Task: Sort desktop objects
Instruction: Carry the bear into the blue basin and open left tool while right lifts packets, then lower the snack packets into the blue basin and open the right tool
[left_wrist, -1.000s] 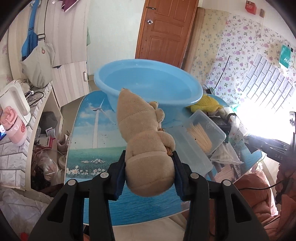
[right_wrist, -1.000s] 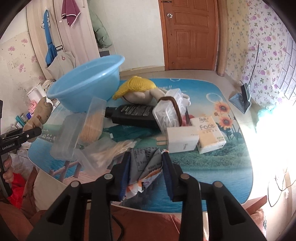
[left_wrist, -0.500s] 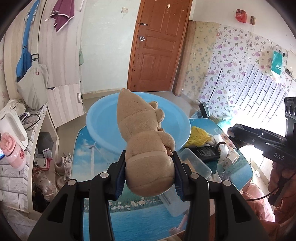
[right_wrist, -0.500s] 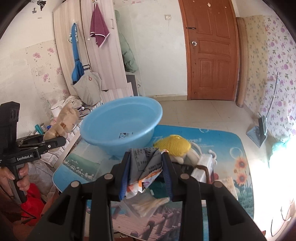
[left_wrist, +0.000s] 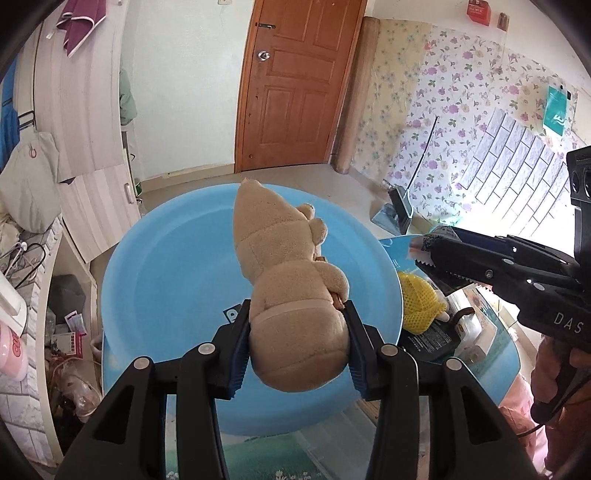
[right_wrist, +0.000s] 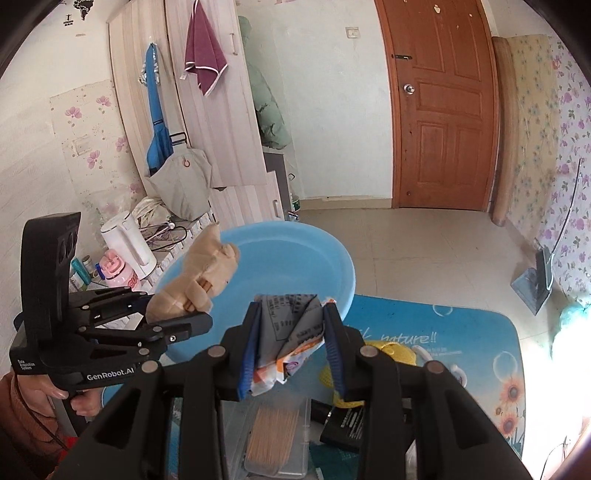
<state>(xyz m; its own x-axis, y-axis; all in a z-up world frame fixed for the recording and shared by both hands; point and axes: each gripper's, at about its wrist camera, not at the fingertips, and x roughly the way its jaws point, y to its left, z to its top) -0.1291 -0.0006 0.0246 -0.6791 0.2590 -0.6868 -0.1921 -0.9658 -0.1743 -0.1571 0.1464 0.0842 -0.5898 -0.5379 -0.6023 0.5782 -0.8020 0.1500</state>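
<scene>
Both grippers loaded. Left gripper (left_wrist: 297, 341) is clamped on the tan plush toy (left_wrist: 291, 295): pads squeeze its lower body from both sides, head end sticks out forward past the fingertips. In my left wrist view the toy sits in front of the blue basin (left_wrist: 177, 280), up in the air, touching nothing but the pads. In the right wrist view the same toy (right_wrist: 199, 277) shows at the basin's left rim, level with or a bit higher than the rim.

Right gripper (right_wrist: 291, 343) is clamped on a crumpled snack packet (right_wrist: 290, 332), grey printed side up, orange and white end hanging below the pads. Packet is in front of the basin's near rim in that view; can't tell if it is already over the bowl. From the left wrist view the right gripper (left_wrist: 428, 251) comes in from the right, tip just beside the basin's right edge.

Basin stands on the table (right_wrist: 461, 332) with the blue scenery print. Near the basin on the table: yellow knitted item (left_wrist: 421, 302), black flat pack (right_wrist: 343, 424), clear plastic box of toothpicks (right_wrist: 273, 435) directly under my right gripper. A hand (right_wrist: 79, 398) shows on the left gripper's handle.
</scene>
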